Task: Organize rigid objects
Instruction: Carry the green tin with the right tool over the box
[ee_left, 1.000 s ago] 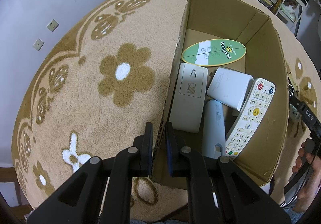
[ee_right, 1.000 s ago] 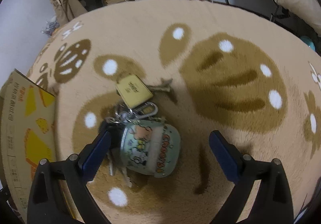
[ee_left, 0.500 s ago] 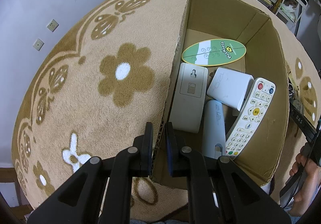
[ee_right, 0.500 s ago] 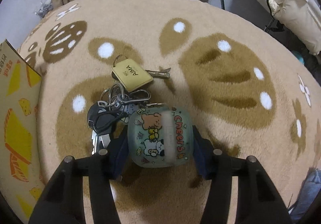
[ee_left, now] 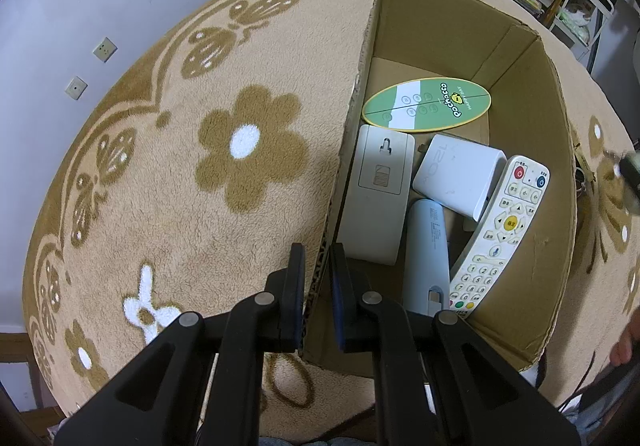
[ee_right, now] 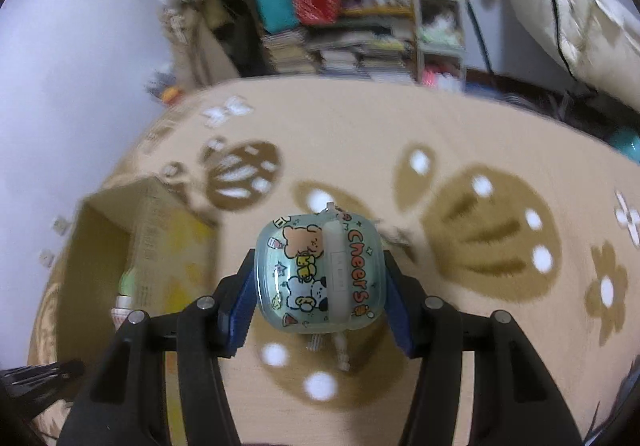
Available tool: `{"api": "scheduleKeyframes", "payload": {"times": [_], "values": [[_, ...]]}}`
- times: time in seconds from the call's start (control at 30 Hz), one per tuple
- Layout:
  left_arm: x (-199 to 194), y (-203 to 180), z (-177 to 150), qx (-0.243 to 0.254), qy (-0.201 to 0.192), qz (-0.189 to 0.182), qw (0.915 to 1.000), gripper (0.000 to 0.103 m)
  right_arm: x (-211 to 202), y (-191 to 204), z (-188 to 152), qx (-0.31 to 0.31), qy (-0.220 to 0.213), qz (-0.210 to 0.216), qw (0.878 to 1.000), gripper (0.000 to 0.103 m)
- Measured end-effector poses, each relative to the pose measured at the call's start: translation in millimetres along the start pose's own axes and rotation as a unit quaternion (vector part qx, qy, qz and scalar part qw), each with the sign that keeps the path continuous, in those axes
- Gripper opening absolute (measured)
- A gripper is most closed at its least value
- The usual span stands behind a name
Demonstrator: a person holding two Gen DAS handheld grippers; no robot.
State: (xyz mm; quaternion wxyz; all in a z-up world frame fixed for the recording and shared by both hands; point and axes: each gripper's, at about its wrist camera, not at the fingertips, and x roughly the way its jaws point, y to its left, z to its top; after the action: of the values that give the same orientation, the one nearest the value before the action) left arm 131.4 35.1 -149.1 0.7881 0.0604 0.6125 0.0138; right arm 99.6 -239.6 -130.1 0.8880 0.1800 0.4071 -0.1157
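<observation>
Jaws of the right gripper [ee_right: 318,278] clamped on the two sides of a pale green cartoon case [ee_right: 320,272] lettered "Cheers" — lower centre of the right wrist view, lifted clear of the carpet [ee_right: 460,150]; blue pads press both flanks. Small pale bits dangle beneath the case, too blurred to identify.

Jaws of the left gripper [ee_left: 318,286] together on the near-left wall of the cardboard box [ee_left: 520,286], one finger outside, one inside, at lower centre of the left wrist view.

Box contents, left wrist view:
- green-and-white oval card [ee_left: 426,104], flat at the upper end of the box floor;
- white rectangular device [ee_left: 378,198], along the left wall, below the card;
- white square adapter [ee_left: 458,174], to the right of the device, tilted;
- pale blue slim device [ee_left: 426,258], lying lengthwise at the lower end;
- white remote control [ee_left: 500,230] with coloured buttons, propped against the right wall — its upper end beside the adapter.

Surroundings: beige carpet with brown flower motifs under everything; cluttered shelves [ee_right: 360,6] at the top of the right wrist view; the same box at that view's left edge, blurred.
</observation>
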Motion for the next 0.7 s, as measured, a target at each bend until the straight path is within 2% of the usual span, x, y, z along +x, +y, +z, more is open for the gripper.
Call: {"api": "scheduleKeyframes", "payload": {"times": [0.13, 0.23, 0.4, 0.7], "values": [[0, 0, 0, 0.001, 0.000, 0.000, 1.0000, 0.011, -20, 30, 4, -0.033, -0.023, 0.057, 0.998, 0.061], [1, 1, 0, -0.001, 0.002, -0.002, 1.0000, 0.011, -31, 57, 3, -0.066, -0.040, 0.080, 0.994, 0.061], [1, 2, 0, 0.000, 0.002, -0.002, 1.0000, 0.011, -33, 89, -5, -0.086, -0.039, 0.138, 0.986, 0.061], [2, 2, 0, 0.001, 0.002, 0.000, 1.0000, 0.011, -9, 123, -18, -0.142, -0.017, 0.154, 0.978, 0.061]]}}
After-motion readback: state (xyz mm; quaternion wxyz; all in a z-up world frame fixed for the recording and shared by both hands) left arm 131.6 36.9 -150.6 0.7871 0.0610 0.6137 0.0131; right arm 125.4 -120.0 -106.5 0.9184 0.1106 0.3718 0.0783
